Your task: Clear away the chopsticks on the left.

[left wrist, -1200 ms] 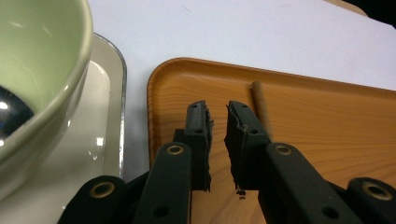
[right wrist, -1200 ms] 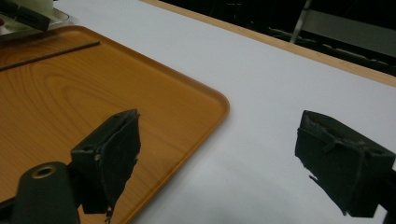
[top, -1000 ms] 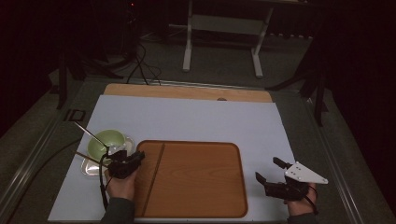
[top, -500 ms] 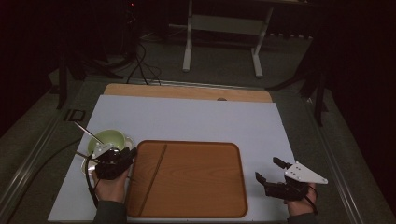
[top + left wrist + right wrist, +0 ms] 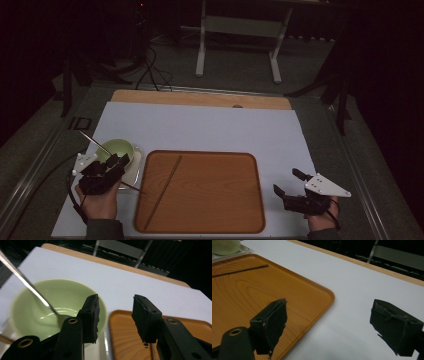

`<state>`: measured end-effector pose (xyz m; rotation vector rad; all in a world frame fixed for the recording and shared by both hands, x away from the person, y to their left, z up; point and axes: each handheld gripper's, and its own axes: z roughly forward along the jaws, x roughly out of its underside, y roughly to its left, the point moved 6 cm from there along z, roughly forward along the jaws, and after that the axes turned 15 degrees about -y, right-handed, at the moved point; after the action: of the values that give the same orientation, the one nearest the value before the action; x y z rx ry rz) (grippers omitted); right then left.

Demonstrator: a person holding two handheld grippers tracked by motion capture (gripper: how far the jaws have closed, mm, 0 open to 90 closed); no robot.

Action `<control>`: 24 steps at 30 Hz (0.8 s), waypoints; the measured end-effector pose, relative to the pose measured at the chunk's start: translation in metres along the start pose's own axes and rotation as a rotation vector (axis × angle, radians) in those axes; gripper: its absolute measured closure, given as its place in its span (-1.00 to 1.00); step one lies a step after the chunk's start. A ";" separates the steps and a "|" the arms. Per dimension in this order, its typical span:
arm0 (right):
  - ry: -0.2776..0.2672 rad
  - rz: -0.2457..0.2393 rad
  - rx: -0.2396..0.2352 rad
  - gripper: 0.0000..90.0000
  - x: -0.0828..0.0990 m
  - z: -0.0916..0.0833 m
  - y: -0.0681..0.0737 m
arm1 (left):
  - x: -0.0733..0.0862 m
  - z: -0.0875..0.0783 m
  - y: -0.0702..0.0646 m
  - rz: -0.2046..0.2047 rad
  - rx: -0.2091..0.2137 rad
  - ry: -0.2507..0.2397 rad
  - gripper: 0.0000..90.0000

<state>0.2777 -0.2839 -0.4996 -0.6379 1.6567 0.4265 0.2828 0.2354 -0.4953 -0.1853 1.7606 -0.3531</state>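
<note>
The left gripper (image 5: 118,163) has moved off the tray (image 5: 210,220) toward the green bowl (image 5: 118,148), jaws just opening, empty. The chopstick (image 5: 162,191) lies on the tray. The right gripper (image 5: 287,184) stays apart, empty, over the white table (image 5: 210,125); the room is dark.

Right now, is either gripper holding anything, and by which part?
Nothing is held. The left gripper has just been opening, jaws empty, above the green bowl. The right gripper is open over bare table.
</note>
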 end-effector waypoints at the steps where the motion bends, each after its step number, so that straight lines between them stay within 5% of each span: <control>1: 0.001 0.001 0.000 -0.69 0.000 0.000 0.000 | -0.001 -0.001 0.003 -0.006 -0.011 -0.005 0.26; 11: -0.002 0.000 0.000 -0.69 0.000 0.000 0.000 | -0.012 -0.012 0.042 -0.049 -0.118 -0.034 0.19; 24: 0.001 -0.002 -0.002 -0.69 0.000 0.000 0.000 | 0.003 -0.012 0.074 -0.117 -0.245 -0.008 0.15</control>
<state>0.2774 -0.2836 -0.4994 -0.6409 1.6565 0.4262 0.2753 0.3054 -0.5202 -0.4658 1.7867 -0.2187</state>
